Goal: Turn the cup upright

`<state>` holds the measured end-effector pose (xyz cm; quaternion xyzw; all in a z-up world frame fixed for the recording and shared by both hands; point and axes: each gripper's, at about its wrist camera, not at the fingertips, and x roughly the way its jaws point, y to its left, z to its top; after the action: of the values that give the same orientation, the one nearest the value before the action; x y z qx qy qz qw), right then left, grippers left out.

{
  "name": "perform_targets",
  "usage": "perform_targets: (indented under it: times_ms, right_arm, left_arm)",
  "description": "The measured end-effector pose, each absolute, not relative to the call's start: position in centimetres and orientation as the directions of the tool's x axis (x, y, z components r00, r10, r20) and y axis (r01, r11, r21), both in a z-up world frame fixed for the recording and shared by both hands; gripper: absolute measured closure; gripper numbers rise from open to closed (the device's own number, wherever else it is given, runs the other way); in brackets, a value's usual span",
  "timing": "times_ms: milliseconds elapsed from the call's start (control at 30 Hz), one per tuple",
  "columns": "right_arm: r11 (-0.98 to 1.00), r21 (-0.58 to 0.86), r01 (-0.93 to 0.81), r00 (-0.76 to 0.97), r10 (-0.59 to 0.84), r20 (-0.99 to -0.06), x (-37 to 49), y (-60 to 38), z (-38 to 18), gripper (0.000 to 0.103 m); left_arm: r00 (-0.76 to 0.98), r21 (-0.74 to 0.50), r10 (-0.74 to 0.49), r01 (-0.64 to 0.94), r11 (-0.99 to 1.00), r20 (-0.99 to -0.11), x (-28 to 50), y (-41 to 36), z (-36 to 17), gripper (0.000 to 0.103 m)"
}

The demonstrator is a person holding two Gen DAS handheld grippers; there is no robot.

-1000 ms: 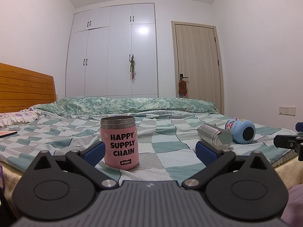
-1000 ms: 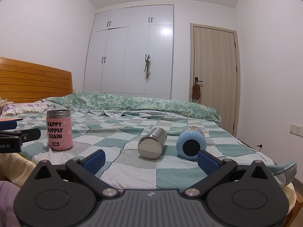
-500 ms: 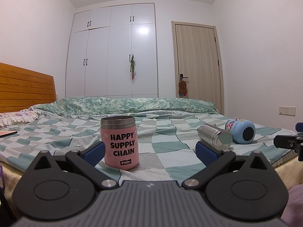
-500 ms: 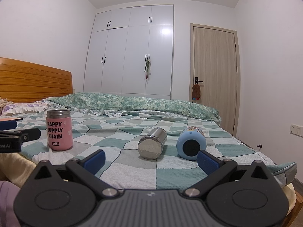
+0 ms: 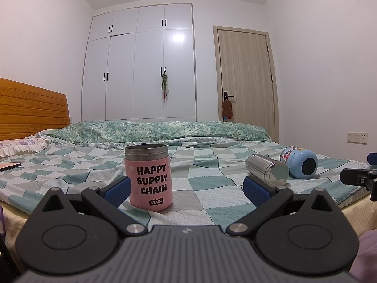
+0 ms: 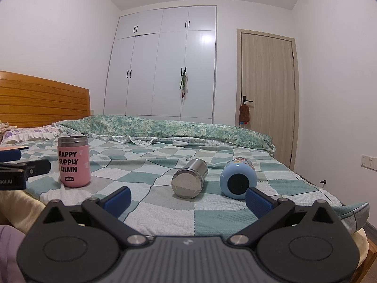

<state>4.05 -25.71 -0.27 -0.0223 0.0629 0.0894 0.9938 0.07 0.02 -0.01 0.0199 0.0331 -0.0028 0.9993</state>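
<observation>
Steel cup (image 6: pixel 189 180) lay sideways on bed (image 6: pixel 212 217): rigid, slick, probably light; grasp mid-body. Both grippers, left (image 5: pixel 186 187) and right (image 6: pixel 187 197), spread, empty.

A home bedroom: bed (image 6: pixel 212 165) with checked green sheet across the middle of the frame, wooden headboard (image 6: pixel 42 99) at left, pillow (image 6: pixel 28 134) below it, white wardrobe (image 6: pixel 165 66) at centre back, wooden door (image 6: pixel 266 94) at right.
</observation>
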Motion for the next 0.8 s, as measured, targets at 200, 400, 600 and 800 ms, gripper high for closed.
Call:
perform_targets:
  times_ms: [200,400,600,800]
  right_arm:
    - [0.983,-0.034,-0.181,0.976,0.175,-0.129,4.0,-25.7,-0.3,0.000]
    - [0.982,-0.031,-0.185,0.974,0.180,-0.136,4.1,-25.6,-0.2,0.000]
    - [0.973,-0.003,-0.230,0.961,0.226,-0.161,4.9,-26.3,0.4,0.000]
    - [0.972,-0.022,-0.235,0.956,0.227,-0.184,7.3,-27.9,1.4,0.000]
  left_arm:
    - [0.998,0.040,-0.004,0.007,0.999,-0.066,0.1,0.0,0.0,0.000]
    - [0.996,0.058,0.004,0.002,0.998,-0.090,0.1,-0.5,0.2,0.000]
    - [0.986,0.081,-0.091,0.103,0.991,-0.140,1.8,-2.2,1.8,0.000]
    - [0.972,0.135,-0.148,0.173,0.976,-0.180,4.9,-5.4,4.0,0.000]
